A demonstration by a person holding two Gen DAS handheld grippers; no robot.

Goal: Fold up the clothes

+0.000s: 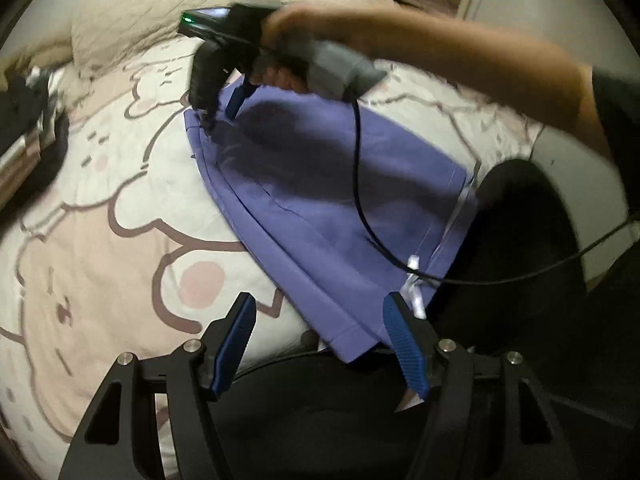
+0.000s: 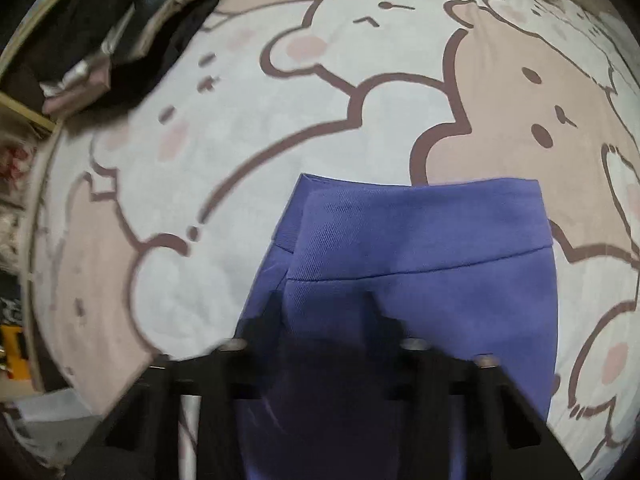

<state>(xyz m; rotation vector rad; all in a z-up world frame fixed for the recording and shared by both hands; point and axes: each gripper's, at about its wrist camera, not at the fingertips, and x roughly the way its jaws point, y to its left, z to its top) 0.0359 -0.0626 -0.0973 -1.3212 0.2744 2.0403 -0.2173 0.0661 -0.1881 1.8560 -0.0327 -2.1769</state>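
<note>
A purple garment (image 1: pixel 320 184) lies folded lengthwise on the bear-print bedsheet (image 1: pixel 100 240), its near end with white drawstrings (image 1: pixel 414 280) by the bed edge. My left gripper (image 1: pixel 320 320) is open and empty, hovering over that near end. My right gripper (image 1: pixel 222 110) is at the garment's far end, its blue fingers apart over the cloth. In the right wrist view the garment's banded end (image 2: pixel 420 216) lies flat just ahead of the right gripper (image 2: pixel 322 304), whose blurred fingers stand apart above the cloth.
A pile of dark clothes (image 1: pixel 28 112) sits at the bed's far left, also in the right wrist view (image 2: pixel 120 36). A quilted beige pillow (image 1: pixel 152 12) lies at the head of the bed. A black cable (image 1: pixel 360 184) hangs across the garment.
</note>
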